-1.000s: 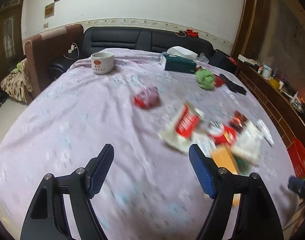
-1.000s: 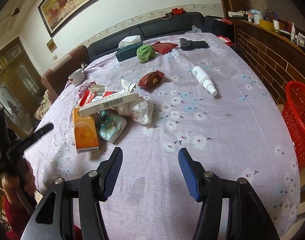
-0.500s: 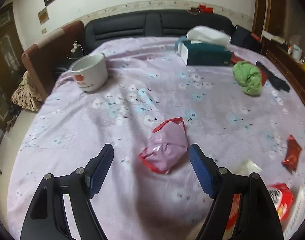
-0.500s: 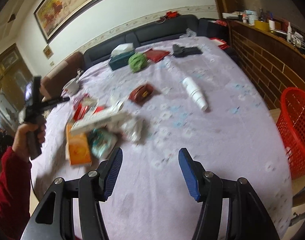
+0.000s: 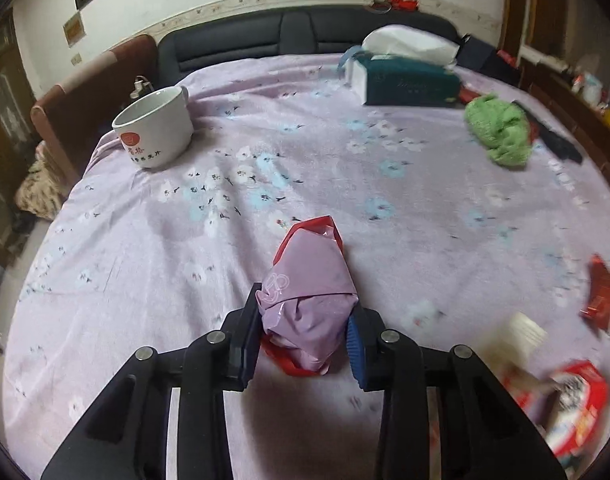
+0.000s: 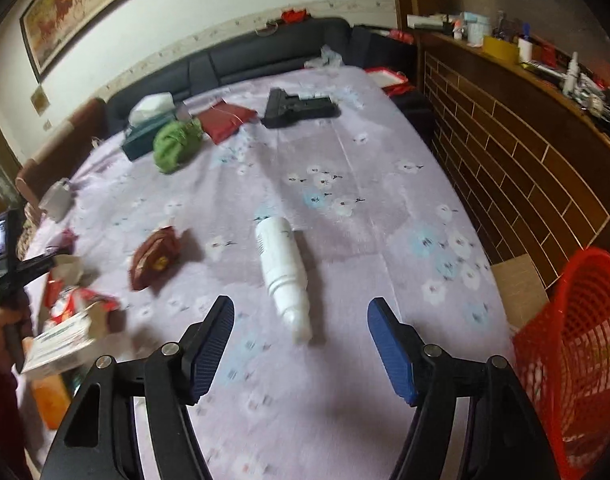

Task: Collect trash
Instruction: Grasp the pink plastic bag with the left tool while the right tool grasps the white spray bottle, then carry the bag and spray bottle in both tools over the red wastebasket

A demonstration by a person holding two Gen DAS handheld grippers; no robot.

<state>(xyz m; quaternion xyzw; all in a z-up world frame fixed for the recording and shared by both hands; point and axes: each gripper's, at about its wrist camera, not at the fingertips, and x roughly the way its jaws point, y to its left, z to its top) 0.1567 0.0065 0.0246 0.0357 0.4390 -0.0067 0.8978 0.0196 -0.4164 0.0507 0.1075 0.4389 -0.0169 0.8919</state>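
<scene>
Left wrist view, tongs: the left gripper (image 5: 305,326) is seen closing on the crumpled pink-and-red wrapper (image 5: 311,300), both pads already pressed into its near end.
Left wrist view, wrapper's place: it lies on the lilac flowered tablecloth (image 5: 185,240), well short of the white mug (image 5: 155,128), the teal tissue box (image 5: 409,84) and the green cloth (image 5: 499,130).
Left wrist view, risk of slip: only the near bulge is clamped; the thin film is likely to crush further, so the wrapper may be lost if it is lifted sharply.
Left wrist view, risk of snag: the pads sit low to the cloth, so a fold of it could be pinched and dragged up with the wrapper.
Right wrist view, tongs: the right gripper (image 6: 301,344) is seen with its jaws opening, wide apart, nothing between them.
Right wrist view, target: the white plastic bottle (image 6: 283,268) lies just ahead, its nozzle end towards the jaws.
Right wrist view, risk of roll: the bottle is round and smooth; a nudge from one pad could roll it away.
Right wrist view, risk of a miss: the red mesh basket (image 6: 573,352) stands beyond the table edge, so a drop made too early would be expected to land outside it.
</scene>
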